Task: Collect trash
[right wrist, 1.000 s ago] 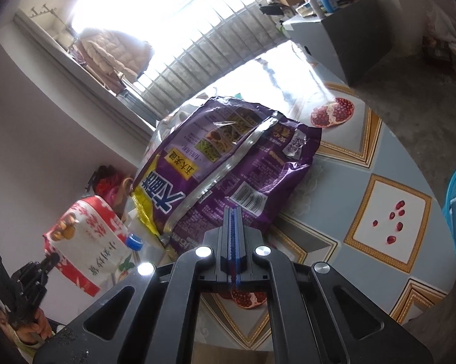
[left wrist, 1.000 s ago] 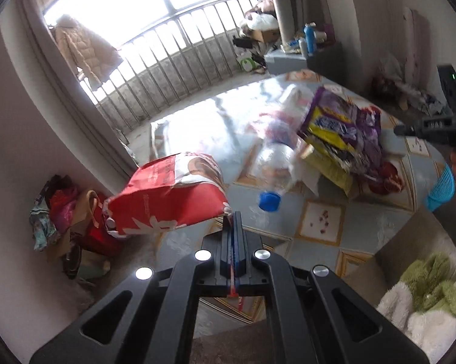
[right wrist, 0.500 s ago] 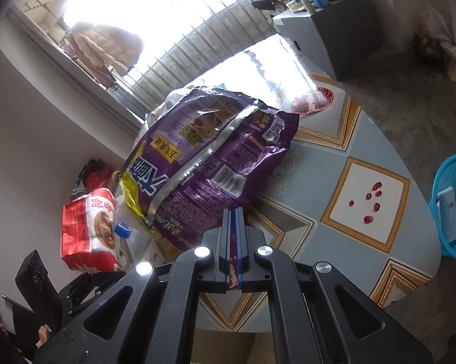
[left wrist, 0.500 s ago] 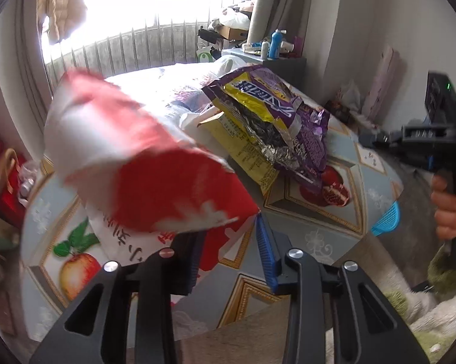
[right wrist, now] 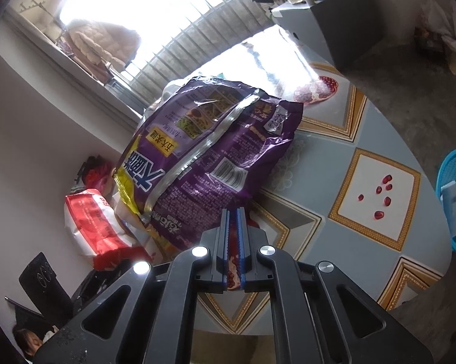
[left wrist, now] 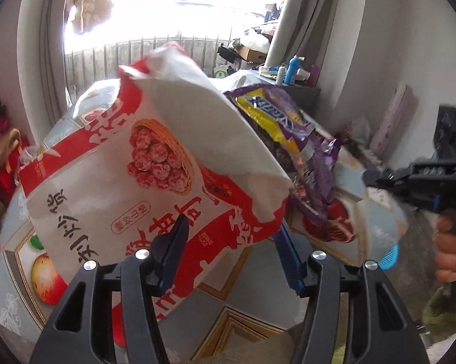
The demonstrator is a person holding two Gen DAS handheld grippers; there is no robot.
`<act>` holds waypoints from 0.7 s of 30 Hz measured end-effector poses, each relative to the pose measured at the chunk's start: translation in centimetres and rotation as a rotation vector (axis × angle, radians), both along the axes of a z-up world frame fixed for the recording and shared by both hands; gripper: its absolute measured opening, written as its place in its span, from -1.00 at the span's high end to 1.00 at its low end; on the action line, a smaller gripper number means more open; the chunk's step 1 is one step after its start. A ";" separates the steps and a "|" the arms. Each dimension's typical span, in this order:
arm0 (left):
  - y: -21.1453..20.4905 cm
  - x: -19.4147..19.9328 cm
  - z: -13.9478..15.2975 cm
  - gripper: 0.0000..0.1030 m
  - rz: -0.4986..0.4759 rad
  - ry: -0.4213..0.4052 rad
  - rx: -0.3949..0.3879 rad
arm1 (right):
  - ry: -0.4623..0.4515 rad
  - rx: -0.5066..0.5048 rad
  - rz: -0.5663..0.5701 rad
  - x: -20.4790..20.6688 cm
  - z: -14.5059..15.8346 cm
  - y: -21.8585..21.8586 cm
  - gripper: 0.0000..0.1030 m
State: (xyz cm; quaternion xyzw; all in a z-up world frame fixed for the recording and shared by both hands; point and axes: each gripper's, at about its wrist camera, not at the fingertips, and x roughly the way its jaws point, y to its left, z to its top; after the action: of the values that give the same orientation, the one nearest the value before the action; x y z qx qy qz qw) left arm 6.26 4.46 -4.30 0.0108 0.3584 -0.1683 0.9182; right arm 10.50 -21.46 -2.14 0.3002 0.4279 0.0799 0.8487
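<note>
— Lowered since a second ago, the red-and-white bag now rests on the table; left gripper jaws are opening, pads clear.

— Light, crinkly, slippery film; an edge is best pinched. Right gripper is clenched, empty.

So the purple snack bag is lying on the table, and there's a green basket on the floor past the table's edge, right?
Not quite: the basket on the floor is blue, as the right wrist view shows. The rest holds: the purple snack bag lies on the table.
</note>
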 end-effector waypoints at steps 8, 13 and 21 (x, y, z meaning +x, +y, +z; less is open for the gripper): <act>-1.5 1.2 -1.4 0.34 0.105 -0.024 0.047 | 0.007 -0.007 0.015 0.1 -0.1 0.5 0.88; -1.2 1.9 -1.8 0.88 0.106 0.005 0.013 | -0.020 -0.034 0.071 0.2 0.3 1.9 0.81; -0.5 1.6 -2.1 0.95 0.088 0.004 -0.017 | -0.069 -0.155 0.212 -0.1 1.0 6.2 0.56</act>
State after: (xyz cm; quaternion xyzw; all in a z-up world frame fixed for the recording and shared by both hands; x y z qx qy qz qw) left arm 7.83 3.92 -6.35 -0.0131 0.3588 -0.1308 0.9241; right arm 10.45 -15.30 -1.16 0.1840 0.4326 0.1462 0.8704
